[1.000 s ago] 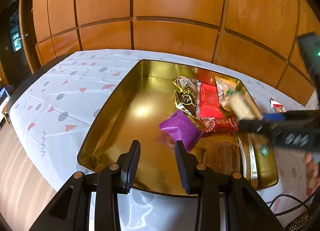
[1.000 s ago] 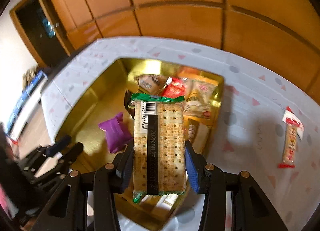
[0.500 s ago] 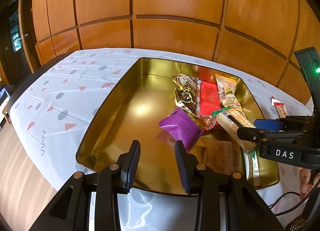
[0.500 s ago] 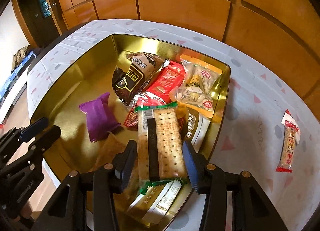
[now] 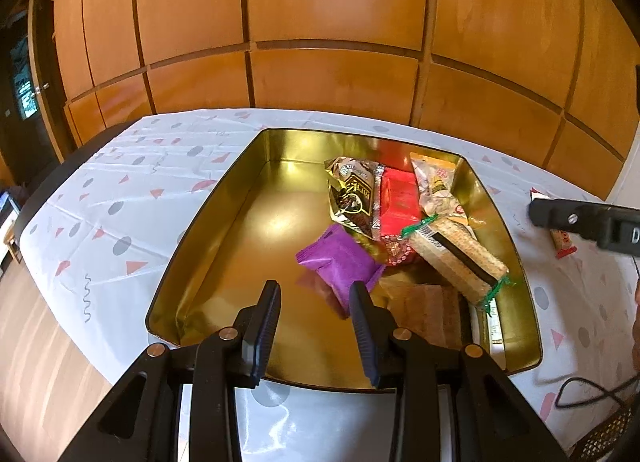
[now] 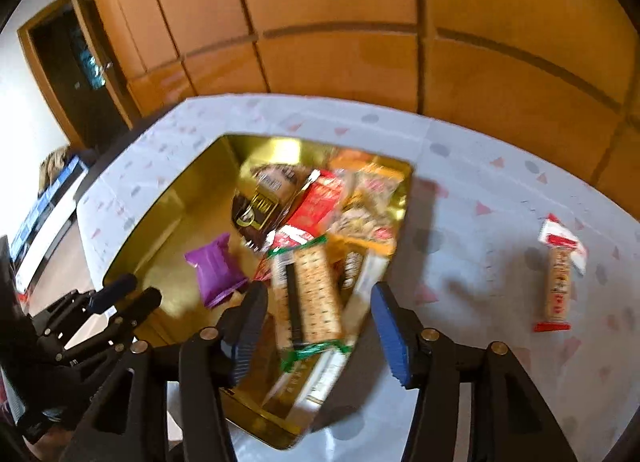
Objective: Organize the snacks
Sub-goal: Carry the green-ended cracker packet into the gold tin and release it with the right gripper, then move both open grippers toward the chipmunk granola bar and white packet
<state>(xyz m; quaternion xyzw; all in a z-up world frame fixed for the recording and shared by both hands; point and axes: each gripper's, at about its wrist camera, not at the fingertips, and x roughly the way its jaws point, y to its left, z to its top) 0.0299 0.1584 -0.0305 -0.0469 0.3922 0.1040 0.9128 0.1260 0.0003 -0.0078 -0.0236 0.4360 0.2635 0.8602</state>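
A gold tin tray [image 5: 192, 262] [image 6: 168, 206] holds several snack packs. A long cracker pack with green ends [image 5: 456, 258] [image 6: 312, 294] lies free in its right part, on other packs. My right gripper [image 6: 318, 326] hangs above it; its jaws are opening and the pads no longer touch the pack. A purple packet [image 5: 340, 266] [image 6: 214, 270] lies near the tray's middle. My left gripper [image 5: 314, 326] hovers over the tray's near edge, slightly parted and with nothing in it. One red and white snack bar [image 6: 558, 282] [image 5: 560, 240] lies on the tablecloth to the right.
The tray sits on a white tablecloth [image 5: 120, 214] with grey dots and pink triangles. Wooden wall panels [image 5: 328, 74] rise behind the table. A black cable [image 5: 592, 394] lies at the near right corner. A dark brown packet [image 5: 352, 198] and a red packet [image 5: 400, 202] fill the tray's far right.
My right gripper lowered the cracker pack into the tray, let it go and pulled back to the right with wider jaws. The left gripper has not moved.
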